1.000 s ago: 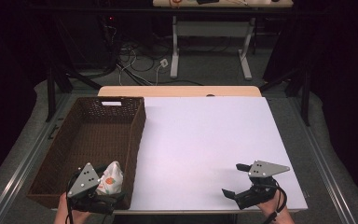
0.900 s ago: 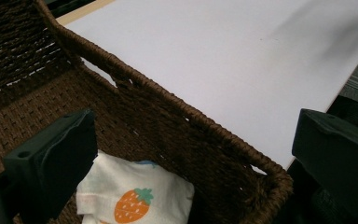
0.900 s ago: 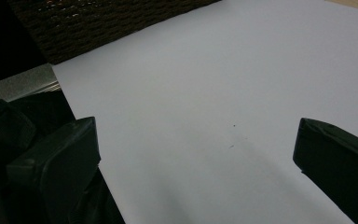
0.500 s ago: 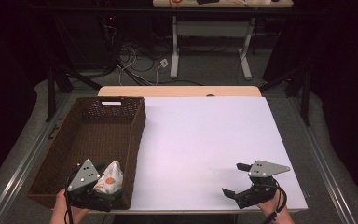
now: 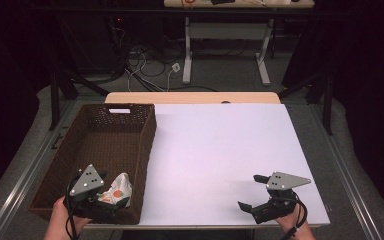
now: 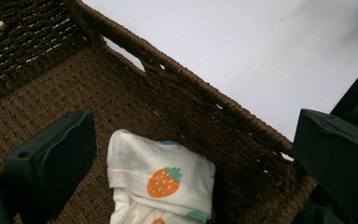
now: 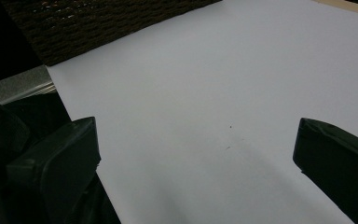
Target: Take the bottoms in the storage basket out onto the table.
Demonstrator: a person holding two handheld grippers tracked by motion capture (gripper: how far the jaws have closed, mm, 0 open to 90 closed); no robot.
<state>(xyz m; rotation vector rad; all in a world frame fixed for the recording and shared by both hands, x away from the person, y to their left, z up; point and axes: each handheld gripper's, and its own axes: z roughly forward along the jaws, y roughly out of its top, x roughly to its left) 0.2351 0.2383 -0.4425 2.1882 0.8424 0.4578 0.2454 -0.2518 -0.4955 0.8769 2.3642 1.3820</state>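
A folded white cloth with a strawberry print (image 5: 117,189) lies in the near right corner of the brown wicker basket (image 5: 147,145). My left gripper (image 5: 111,201) hovers over that corner, open. In the left gripper view the cloth (image 6: 161,182) rests on the basket floor (image 6: 51,93) between the wide-apart jaws of the left gripper (image 6: 193,140), touching neither. My right gripper (image 5: 252,191) is low over the white table sheet near its front right edge, open, with nothing between its fingers. Beneath the right gripper (image 7: 196,149) in its own view is bare white sheet.
The white sheet (image 5: 220,145) covers most of the table beside the basket. A wooden table edge (image 5: 190,97) runs along the back. Beyond it are desk legs and cables (image 5: 145,65) on the floor. The basket's side wall (image 7: 107,23) is far left in the right gripper view.
My left gripper has drifted slightly left and back over the basket's near corner. The cloth and the right gripper have stayed put.
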